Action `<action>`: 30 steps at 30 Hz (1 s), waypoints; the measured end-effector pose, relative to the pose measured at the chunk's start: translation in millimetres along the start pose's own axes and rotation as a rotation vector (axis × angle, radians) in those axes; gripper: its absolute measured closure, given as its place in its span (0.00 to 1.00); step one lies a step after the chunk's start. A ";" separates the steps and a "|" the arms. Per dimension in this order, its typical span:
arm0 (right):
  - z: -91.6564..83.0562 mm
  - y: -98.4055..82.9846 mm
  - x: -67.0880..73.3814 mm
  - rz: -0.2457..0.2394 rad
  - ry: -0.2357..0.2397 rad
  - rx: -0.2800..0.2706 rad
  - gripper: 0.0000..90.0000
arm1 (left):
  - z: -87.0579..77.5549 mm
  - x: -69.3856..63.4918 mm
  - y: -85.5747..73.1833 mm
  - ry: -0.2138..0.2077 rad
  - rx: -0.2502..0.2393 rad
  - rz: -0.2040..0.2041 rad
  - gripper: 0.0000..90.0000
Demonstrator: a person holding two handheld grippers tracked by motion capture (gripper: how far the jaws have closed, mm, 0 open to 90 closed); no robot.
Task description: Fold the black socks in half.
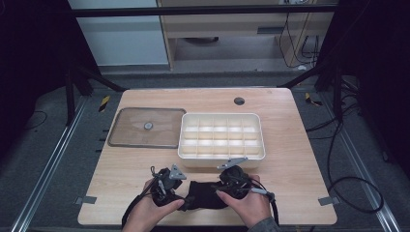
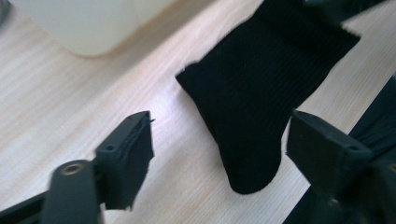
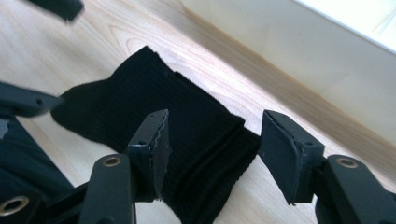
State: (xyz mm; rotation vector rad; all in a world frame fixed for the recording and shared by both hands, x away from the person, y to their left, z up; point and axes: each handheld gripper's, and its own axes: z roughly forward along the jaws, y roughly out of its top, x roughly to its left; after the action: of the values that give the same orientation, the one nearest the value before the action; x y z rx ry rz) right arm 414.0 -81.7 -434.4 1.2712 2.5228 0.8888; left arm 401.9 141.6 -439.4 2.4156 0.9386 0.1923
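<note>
**Black sock flat on the table, both grippers poised over it**

The black sock (image 1: 205, 194) lies on the bare wood near the bottom edge of the high view, just below the white divided box (image 1: 221, 136), between the person's two hands. In the left gripper view the sock's rounded toe end (image 2: 252, 172) points toward the bottom of the frame, with the ribbed leg running up to the upper right. In the right gripper view the ribbed cuff end (image 3: 210, 144) sits low and centre, partly doubled over on itself.

The left gripper (image 2: 219, 154) stands with its jaws wide apart, one on each side of the toe, pressing on nothing. The right gripper (image 3: 212, 149) is also parted, straddling the cuff without pinching it; the fabric lies between the pads but looks free.

The step in hand appears to be gathering or folding the sock before it goes into a cell of the box. To do it well, each gripper should probably drop until a pad slides under the fabric edge, then close on both layers, not just the top one. Gripping close to the two ends would keep the sock taut and stop it bunching.

A clear lid (image 1: 147, 127) rests on the table (image 1: 300, 145) left of the box.

No brand, label or writing can be read on the sock, box or lid.
</note>
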 end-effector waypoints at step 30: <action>23.3 -3.7 -11.3 0.036 -0.027 0.050 0.51 | 16.3 -5.5 -16.2 -0.029 0.054 0.036 0.49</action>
State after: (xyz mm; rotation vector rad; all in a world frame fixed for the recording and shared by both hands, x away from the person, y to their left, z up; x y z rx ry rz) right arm 428.0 -82.2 -456.5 1.3384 2.5240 0.8155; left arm 393.4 140.9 -461.5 2.4795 0.8994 0.1468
